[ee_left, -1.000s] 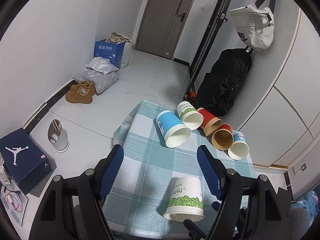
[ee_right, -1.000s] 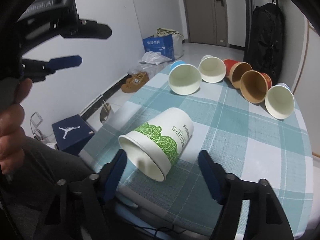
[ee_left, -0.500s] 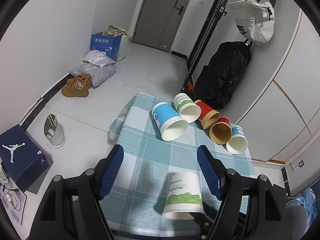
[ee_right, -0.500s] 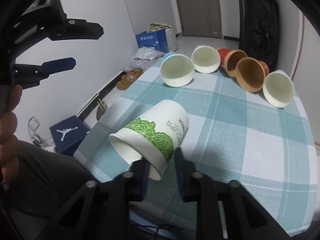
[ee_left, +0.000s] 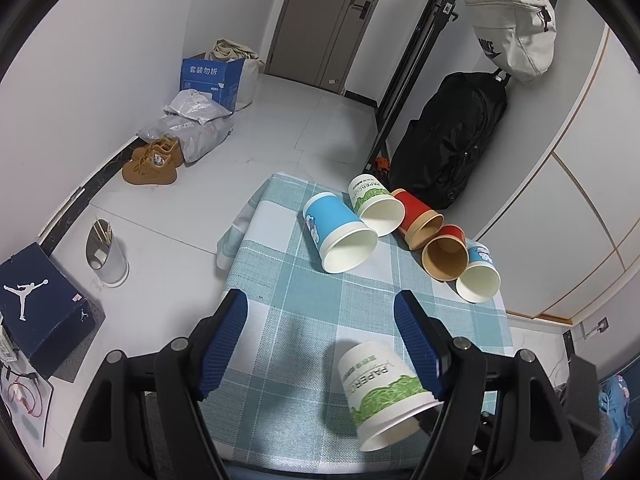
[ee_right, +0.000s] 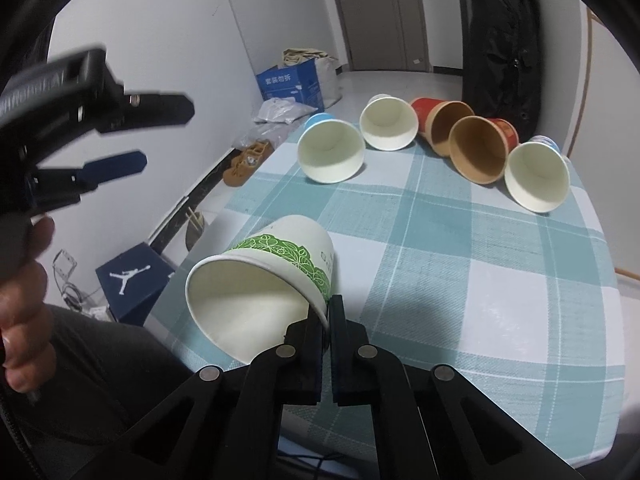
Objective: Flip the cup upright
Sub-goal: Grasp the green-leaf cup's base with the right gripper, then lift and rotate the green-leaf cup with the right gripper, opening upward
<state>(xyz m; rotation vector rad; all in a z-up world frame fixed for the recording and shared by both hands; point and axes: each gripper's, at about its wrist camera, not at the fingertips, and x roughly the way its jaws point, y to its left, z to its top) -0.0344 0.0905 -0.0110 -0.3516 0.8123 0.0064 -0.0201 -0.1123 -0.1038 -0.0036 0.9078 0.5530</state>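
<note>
Right tongs (ee_right: 326, 320) pinched on green-leaf cup (ee_right: 264, 280) rim near worktop (ee_right: 500, 280) front edge; left tongs (ee_left: 320, 340) wide, idle; thin rim could slip or crumple mid-turn.

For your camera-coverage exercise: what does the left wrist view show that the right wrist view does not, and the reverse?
Only the left wrist view: the white bag hanging on the wall, and the open left claw from behind.
Only the right wrist view: the right claw shut on the green-leaf cup's rim, and the person's hand.
Both: the green-leaf cup, the five cups lying in a row, the checked tablecloth.
</note>
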